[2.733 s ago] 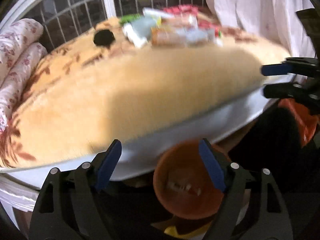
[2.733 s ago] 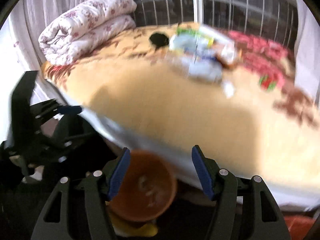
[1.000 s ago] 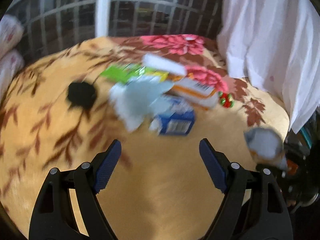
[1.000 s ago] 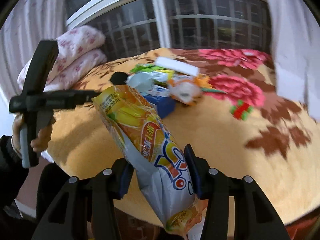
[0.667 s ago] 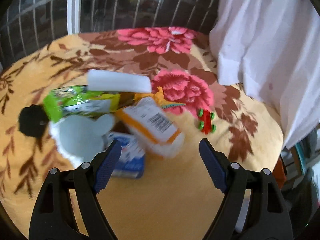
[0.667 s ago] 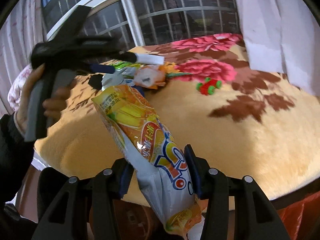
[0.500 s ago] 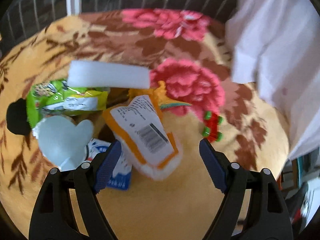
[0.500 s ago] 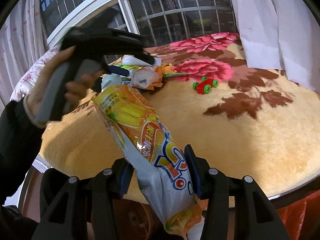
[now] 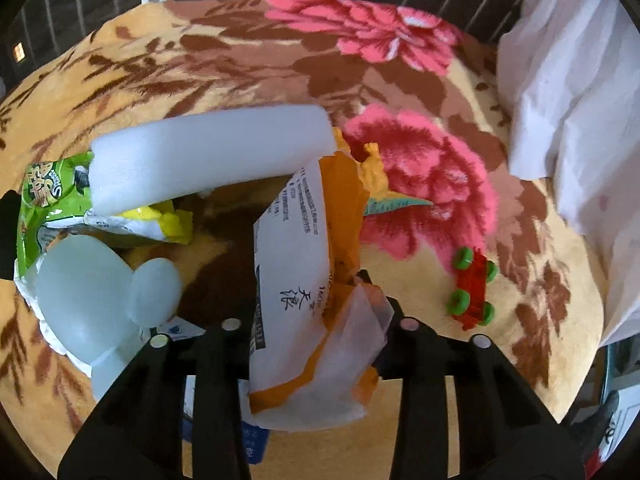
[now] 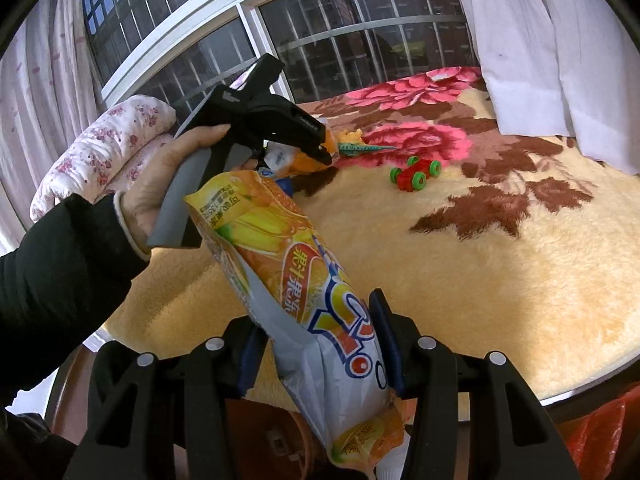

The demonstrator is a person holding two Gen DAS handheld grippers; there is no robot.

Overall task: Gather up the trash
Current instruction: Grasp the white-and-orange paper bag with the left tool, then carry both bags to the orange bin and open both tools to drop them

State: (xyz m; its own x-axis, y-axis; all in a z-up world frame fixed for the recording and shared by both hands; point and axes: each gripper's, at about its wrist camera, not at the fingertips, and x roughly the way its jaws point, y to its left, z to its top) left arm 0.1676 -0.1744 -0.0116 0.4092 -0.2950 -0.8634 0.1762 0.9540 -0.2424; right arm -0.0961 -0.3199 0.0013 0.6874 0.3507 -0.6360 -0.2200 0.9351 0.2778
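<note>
My left gripper [image 9: 316, 304] is shut on an orange and white snack wrapper [image 9: 304, 264] in the trash pile on the flowered blanket; it also shows in the right wrist view [image 10: 324, 148]. A white foam block [image 9: 208, 160], a green snack bag [image 9: 44, 196], a clear plastic blister [image 9: 92, 300] and a blue carton [image 9: 248, 444] lie around it. My right gripper [image 10: 320, 348] is shut on an orange juice-jelly bag [image 10: 296, 280], held above the blanket's near edge. An orange bin [image 10: 276, 428] sits below it.
A red toy car with green wheels [image 9: 472, 288] and a green toy dinosaur [image 10: 360, 147] lie on the blanket [image 10: 500, 272]. White curtains [image 10: 560, 48] hang at the right. A rolled floral quilt [image 10: 108, 144] lies by the barred window.
My left gripper has moved forward over the pile and closed on the orange and white wrapper. My right gripper still holds the orange bag and has turned slightly right.
</note>
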